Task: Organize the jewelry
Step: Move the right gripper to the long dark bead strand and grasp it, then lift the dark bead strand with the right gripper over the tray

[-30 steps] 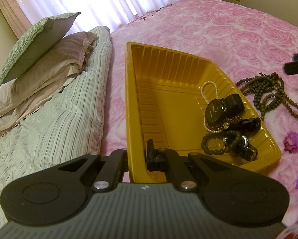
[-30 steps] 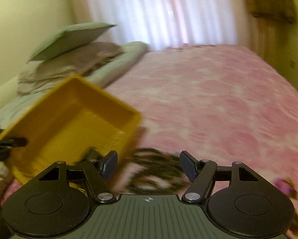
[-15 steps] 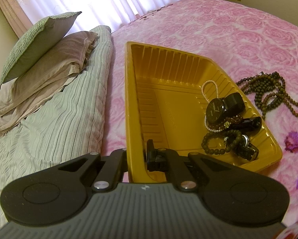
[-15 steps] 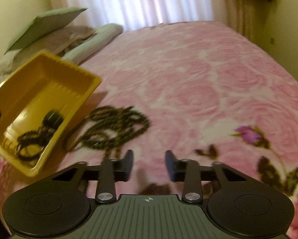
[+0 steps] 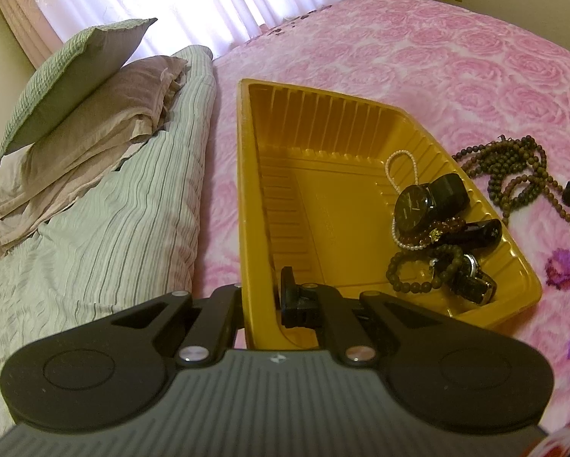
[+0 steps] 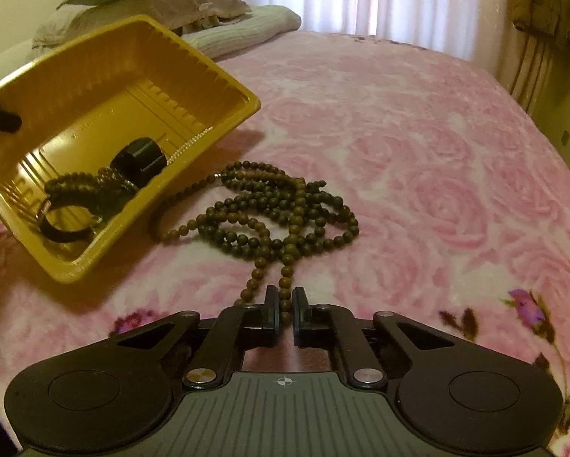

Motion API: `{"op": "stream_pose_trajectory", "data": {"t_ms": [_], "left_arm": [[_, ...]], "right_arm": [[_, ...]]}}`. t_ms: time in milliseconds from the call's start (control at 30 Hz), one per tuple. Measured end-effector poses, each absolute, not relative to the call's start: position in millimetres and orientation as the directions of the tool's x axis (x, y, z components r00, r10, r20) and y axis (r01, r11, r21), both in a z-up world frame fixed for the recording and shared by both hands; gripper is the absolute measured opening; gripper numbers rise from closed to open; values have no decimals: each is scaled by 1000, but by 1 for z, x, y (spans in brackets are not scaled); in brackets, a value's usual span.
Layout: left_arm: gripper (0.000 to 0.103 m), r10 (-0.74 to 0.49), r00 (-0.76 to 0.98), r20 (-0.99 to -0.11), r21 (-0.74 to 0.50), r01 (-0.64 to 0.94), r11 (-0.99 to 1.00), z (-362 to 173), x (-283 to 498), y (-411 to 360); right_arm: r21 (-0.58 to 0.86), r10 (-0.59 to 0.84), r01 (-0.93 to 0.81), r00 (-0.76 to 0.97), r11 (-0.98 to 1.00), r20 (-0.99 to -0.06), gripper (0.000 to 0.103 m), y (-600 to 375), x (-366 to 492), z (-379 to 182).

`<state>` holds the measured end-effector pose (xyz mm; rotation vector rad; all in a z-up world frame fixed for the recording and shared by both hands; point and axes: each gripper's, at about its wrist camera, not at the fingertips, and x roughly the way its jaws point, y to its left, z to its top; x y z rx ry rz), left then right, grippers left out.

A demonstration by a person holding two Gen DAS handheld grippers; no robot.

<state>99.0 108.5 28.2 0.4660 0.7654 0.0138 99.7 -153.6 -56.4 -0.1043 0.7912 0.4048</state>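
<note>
Jewelry mostly sitting in the yellow tray (image 5: pixel 315 122); bead necklace (image 6: pixel 269 209) lying just beside it on the bed.
Right gripper (image 6: pixel 284 306) is clamping, apparently, on the necklace's strand; left gripper (image 5: pixel 262 297) is gripping the tray wall.

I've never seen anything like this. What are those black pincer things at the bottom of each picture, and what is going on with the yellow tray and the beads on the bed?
Each picture comes from a small camera mounted on a hand-held tool with two black fingers; a person holds one in each hand. No robot is involved.

In the left tool's view, the left gripper is shut on the rim of the yellow tray, tilting it. Inside lie a black watch, a pearl bracelet and bead bracelets.

In the right tool's view, the right gripper is pinched on one strand of the long bead necklace, which lies heaped on the pink bedspread beside the tray.

Pillows are stacked near the curtain.
</note>
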Motion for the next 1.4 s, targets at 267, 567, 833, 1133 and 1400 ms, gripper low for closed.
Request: {"op": "stream_pose_trajectory", "data": {"t_ms": [267,567,833,1133,1400], "left_arm": [[4,177,726,-664,408,154,900,28,99,109],[4,175,727,-664,404,153,902,29,100,109],[4,173,728,-664,403,154,902,30,100,108],[4,167,730,-662,397,153,905,32,99,107],[4,159,732,-663,386,152,910,32,99,110]], "right_arm": [[18,331,-402,727,915,-602,6,-170,104,12],[-94,368,-455,810,885,-456,6,-168,107,96],[-155,409,-508,810,847,-421,6,-150,106,127],[-163,522,-606,769,778,-369,6,-113,104,165],[-170,631,-724,673,668,-387,6,-56,104,172]]}}
